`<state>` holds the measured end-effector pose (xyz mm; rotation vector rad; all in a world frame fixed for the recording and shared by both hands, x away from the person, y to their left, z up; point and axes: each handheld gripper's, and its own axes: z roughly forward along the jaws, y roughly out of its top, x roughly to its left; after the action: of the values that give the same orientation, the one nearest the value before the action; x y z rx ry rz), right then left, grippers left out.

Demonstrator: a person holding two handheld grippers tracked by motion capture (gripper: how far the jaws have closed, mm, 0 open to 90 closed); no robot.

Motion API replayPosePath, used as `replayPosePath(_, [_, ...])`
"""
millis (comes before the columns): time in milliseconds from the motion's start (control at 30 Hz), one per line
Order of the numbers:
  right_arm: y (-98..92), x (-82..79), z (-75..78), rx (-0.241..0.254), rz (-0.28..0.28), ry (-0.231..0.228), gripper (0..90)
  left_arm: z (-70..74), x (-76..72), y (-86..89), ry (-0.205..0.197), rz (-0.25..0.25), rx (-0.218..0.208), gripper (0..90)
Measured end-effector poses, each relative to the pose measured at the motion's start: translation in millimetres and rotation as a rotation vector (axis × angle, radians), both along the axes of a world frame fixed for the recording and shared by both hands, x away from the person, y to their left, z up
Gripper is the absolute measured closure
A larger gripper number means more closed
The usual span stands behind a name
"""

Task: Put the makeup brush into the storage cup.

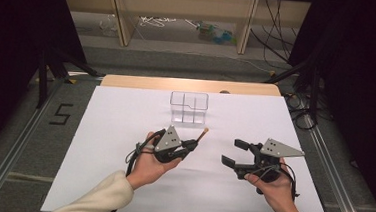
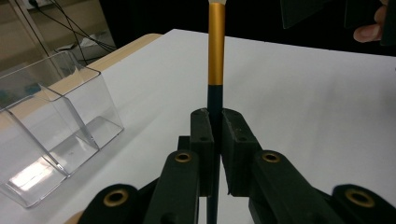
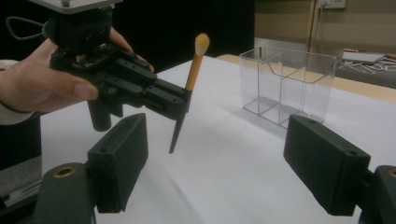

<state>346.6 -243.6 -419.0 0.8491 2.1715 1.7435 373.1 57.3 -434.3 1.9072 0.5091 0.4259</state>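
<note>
My left gripper (image 1: 193, 145) is shut on the dark handle of a makeup brush (image 1: 201, 135) with a gold ferrule and a pale tip, held just above the white sheet. In the left gripper view the brush (image 2: 215, 46) rises straight out between the closed pads of this gripper (image 2: 215, 126). My right gripper (image 1: 234, 153) stands open to its right, nothing between its jaws. In the right gripper view, the open gripper (image 3: 222, 158) faces the brush (image 3: 194, 65), which is pinched and tilted in the left gripper (image 3: 180, 100). A clear compartmented organizer (image 1: 189, 107) stands behind both.
A white sheet (image 1: 124, 131) covers most of the wooden table (image 1: 187, 84). The organizer (image 2: 51, 121) sits left of the brush in the left gripper view and at the right in the right gripper view (image 3: 289, 84). Shelving and cables lie beyond the table.
</note>
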Motion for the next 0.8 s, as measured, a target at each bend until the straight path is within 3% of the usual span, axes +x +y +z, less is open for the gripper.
replayPosePath(100, [3.2,3.4,-1.3,0.002,-0.006,-0.029,23.3,-0.3,-1.1,-1.0,-0.008,0.004,0.005,83.2])
replayPosePath(233, [8.4,4.0,-0.9,0.003,-0.002,0.006,24.3,-0.6,-2.3,-2.9,-0.006,0.003,-0.005,83.3])
replayPosePath(267, [9.9,5.2,-0.9,0.005,-0.009,-0.010,24.5,-0.5,-2.8,-3.5,-0.003,0.005,-0.012,83.2])
replayPosePath(433, [18.1,7.9,-0.7,0.018,-0.009,0.012,26.9,0.1,-4.1,-5.5,-0.006,0.005,-0.027,83.2])
replayPosePath(500, [21.4,11.0,-1.7,0.022,-0.011,-0.024,28.6,0.3,-4.5,-5.8,-0.011,0.006,-0.025,83.2])
replayPosePath(533, [23.0,10.2,-1.5,0.020,-0.007,0.004,29.7,0.2,-4.7,-6.3,-0.009,0.006,-0.027,83.2])
replayPosePath(800, [26.2,15.6,-1.8,0.008,-0.028,-0.006,34.7,-0.1,-7.0,-10.6,-0.009,0.007,-0.034,83.2])
